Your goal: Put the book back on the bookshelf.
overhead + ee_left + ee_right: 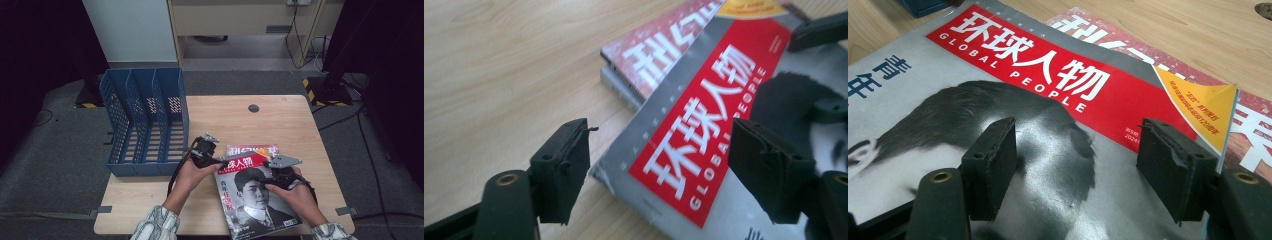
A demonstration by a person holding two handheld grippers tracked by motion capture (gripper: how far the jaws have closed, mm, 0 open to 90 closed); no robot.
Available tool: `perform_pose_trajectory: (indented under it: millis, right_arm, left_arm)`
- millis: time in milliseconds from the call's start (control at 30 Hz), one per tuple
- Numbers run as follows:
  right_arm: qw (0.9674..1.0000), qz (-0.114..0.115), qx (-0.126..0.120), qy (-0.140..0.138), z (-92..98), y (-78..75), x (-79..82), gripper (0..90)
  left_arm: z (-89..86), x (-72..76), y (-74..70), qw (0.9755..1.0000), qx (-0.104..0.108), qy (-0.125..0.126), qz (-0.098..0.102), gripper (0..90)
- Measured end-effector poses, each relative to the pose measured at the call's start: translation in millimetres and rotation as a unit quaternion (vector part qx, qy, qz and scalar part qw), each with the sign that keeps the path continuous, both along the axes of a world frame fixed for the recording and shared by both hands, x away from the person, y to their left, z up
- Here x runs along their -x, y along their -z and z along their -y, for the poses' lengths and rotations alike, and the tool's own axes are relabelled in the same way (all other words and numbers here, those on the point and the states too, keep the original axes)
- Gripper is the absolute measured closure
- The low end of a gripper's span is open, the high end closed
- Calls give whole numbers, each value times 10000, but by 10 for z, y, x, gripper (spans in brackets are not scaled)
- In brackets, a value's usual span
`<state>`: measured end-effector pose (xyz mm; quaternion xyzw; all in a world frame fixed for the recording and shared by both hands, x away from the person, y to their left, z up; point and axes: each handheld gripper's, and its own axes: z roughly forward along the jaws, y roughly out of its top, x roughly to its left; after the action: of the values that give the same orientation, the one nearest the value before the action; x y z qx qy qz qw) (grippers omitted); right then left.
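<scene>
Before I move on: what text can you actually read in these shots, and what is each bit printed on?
"环球人物": white characters on the red banner of the grey portrait-cover magazine lying on top.
"GLOBAL PEOPLE": white letters under them, same banner.
"青年": blue characters at that cover's left edge; the red characters below them are too small to read.
Yellow corner flash on that cover: print too small to read.
Red-covered magazine underneath: large white characters, cut off and half covered, not readable.
</scene>
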<state>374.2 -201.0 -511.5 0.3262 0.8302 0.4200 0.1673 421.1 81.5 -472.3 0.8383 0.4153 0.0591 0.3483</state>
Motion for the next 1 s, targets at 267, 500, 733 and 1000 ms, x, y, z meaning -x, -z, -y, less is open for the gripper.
perform_pose_trajectory:
  millis: [267,500,733,1000]
  right_arm:
    - [10000,-23,-8,9,-1,-1,-1,322]
    - [10000,-27,-9,6,-1,-1,-2,322]
    - [10000,-41,0,6,-3,-4,-5,321]
    - [10000,-44,10,-6,0,-7,-8,321]
  left_arm:
    - [9,68,231,9997,-67,-42,-246,181]
    - [-12,31,303,9983,256,-105,-505,146]
    - [-17,13,367,9944,541,3,-907,137]
    - [-7,-10,282,9942,749,17,-770,352]
